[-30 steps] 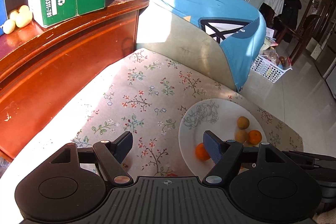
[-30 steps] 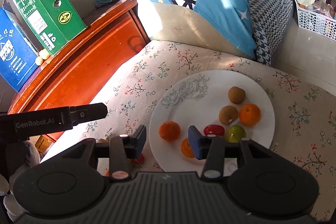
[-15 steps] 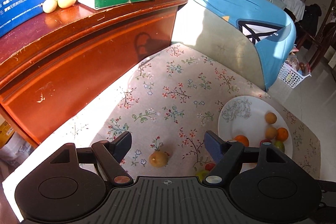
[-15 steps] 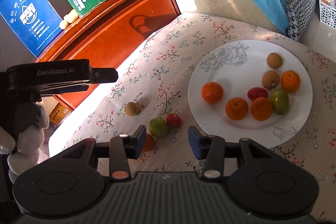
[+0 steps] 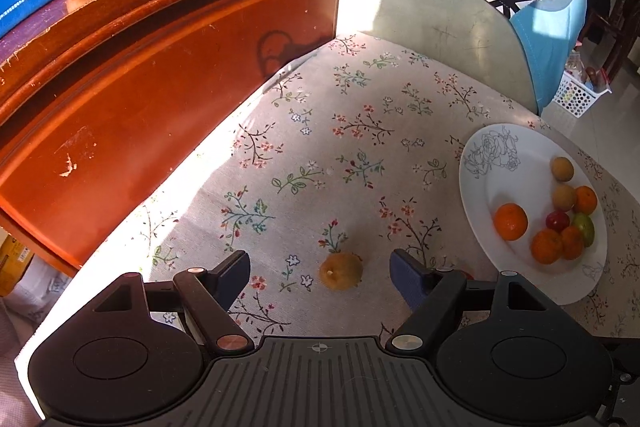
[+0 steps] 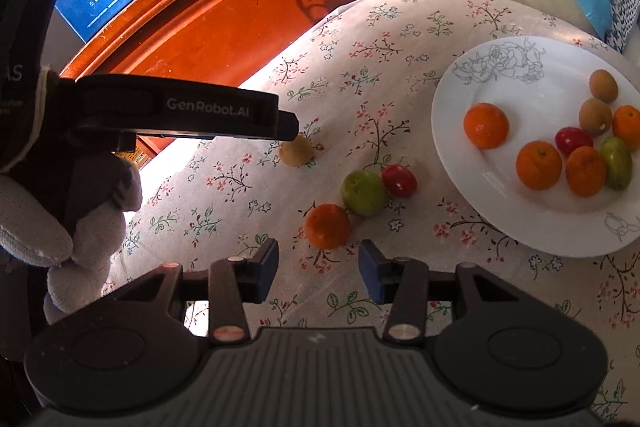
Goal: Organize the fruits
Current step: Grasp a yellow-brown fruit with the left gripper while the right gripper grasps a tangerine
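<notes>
Both grippers have swung off the white plate [image 6: 460, 163] toward 4 loose fruits left of it on the floral cloth [image 5: 360, 131]. Left gripper [image 5: 320, 273] wide open, empty, brown fruit [image 5: 341, 271] between its fingers, untouched. Right gripper [image 6: 319, 269] part-open, empty, short of the orange [image 6: 327, 225]. Pickups likely next.

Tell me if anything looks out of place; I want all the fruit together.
Yes. Four fruits lie loose on the cloth beside the plate: a brown one, a green one, a red one and an orange. Separately, the wooden cabinet has a chipped scuff.
</notes>
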`<state>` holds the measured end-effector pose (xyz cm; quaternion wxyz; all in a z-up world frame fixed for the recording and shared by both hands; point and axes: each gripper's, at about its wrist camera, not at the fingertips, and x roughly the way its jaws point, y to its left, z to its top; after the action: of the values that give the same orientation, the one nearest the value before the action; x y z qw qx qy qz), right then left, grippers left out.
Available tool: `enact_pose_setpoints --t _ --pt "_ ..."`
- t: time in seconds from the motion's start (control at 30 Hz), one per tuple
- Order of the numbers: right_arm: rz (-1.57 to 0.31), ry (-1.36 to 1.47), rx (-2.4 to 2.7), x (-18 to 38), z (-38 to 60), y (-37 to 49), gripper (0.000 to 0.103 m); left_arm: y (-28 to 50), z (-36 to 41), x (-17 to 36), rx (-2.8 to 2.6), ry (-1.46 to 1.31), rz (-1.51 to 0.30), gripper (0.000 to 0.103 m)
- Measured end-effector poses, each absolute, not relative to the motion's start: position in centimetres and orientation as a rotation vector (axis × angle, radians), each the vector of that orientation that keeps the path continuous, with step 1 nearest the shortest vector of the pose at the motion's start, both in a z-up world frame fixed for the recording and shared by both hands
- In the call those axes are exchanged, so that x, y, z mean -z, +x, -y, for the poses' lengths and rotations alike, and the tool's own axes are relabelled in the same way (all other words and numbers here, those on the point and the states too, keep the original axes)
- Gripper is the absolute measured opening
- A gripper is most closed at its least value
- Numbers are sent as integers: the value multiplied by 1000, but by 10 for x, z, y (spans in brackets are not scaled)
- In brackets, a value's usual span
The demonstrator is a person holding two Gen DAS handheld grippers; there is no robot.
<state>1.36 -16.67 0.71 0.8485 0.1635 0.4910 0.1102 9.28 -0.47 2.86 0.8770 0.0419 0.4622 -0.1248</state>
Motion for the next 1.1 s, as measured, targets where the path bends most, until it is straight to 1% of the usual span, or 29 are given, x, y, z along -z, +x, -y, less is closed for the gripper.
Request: enact_pose_setpoints --t 0.37,0.47,0.57,0.63,0.73,0.77,0.8,0.87,0.93,1.1 --pt "-1040 313 -192 7 155 26 45 101 8 -13 318 146 -989 77" --pt "-1034 304 -196 7 152 27 43 101 6 -8 333 157 -999 76" --pt "-1026 292 -190 7 151 28 39 100 6 -3 341 157 -1003 74" --pt "-1022 284 -186 8 151 28 32 100 6 -2 350 161 -997 74" --pt "-1020 289 -179 9 154 27 29 99 9 -1 359 178 -979 73" --pt "-1019 292 -180 9 155 27 29 99 10 -1 360 181 -975 72" --pt "-1018 290 -181 9 154 26 28 99 11 0 366 183 -973 68" --pt "-1018 285 -183 8 154 26 28 100 12 2 370 185 -974 67" --pt "-1020 288 -185 8 155 25 28 100 13 5 361 196 -978 61" --pt "-1028 300 -185 8 158 24 28 102 12 11 366 193 -993 53"
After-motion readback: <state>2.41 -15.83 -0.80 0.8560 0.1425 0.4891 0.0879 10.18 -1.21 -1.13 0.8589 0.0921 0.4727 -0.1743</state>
